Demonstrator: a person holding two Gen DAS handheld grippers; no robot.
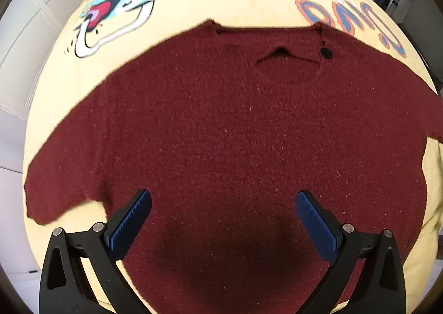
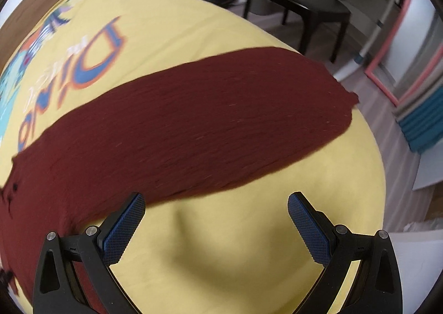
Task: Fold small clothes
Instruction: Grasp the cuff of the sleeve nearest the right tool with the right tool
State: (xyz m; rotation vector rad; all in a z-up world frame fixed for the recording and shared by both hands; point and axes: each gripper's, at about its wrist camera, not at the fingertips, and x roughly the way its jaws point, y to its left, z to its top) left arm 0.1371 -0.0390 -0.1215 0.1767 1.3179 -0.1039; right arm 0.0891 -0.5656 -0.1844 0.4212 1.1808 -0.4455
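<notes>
Left hand-held gripper (image 1: 223, 203): jaws spread wide, nothing between the blue pads, hovering above the lower body of the maroon sweater (image 1: 235, 125).
Right hand-held gripper (image 2: 216, 206): likewise spread wide and empty, poised over bare yellow sheet (image 2: 221, 258) just below the sweater's right sleeve (image 2: 210, 120).
Sweater position: spread flat and face up on the bed, neckline (image 1: 279, 53) toward the far edge, left sleeve (image 1: 61, 189) reaching to the left edge, right sleeve running out to the right edge.
Bed: covered by the yellow sheet, with a cartoon print (image 1: 133, 1) and lettering (image 1: 351, 23) beyond the collar.
Stage, by judgement: no fold begun; first grasps not yet made.
Risk, right cuff (image 2: 346, 98): lies at the very edge of the bed; a careless tug could drag it over the side.
Risk, pinch depth: a deep bite could catch the sheet along with the knit and lift both, wrinkling the surface.
Risk, layers: a shallow bite could take only the top layer, leaving the back panel behind and the fold crooked.
Risk, knit: soft and stretchy by the look; uneven lifting would probably skew the body.
Far surroundings: chair (image 2: 299, 9) and floor beyond the right edge, well apart.
</notes>
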